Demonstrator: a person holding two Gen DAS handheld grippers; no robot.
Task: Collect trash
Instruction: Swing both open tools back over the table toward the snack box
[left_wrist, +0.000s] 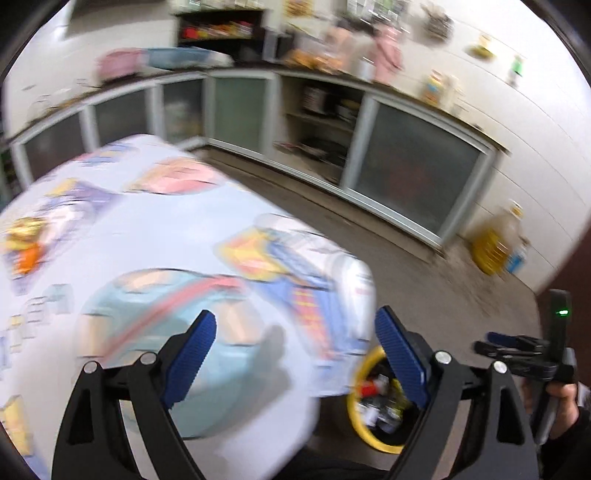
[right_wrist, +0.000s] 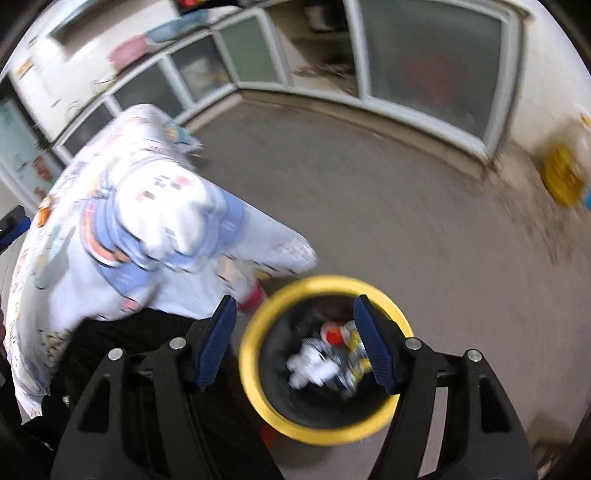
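- Currently left gripper (left_wrist: 295, 350) jaws wide apart, empty, over patterned tablecloth (left_wrist: 129, 229).
- Right gripper (right_wrist: 295, 339) jaws spread, empty, above yellow-rimmed bin (right_wrist: 255, 384).
- Trash (right_wrist: 325, 362) inside bin, floor at 12 o'clock.

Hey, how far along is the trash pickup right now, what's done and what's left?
Done: crumpled wrappers and paper already lie inside the yellow-rimmed bin on the floor. In hand: nothing; the right tool hangs open over the bin, and the left tool is open and empty above the patterned tablecloth. Left: no loose trash shows on the visible cloth, though blur hides detail.
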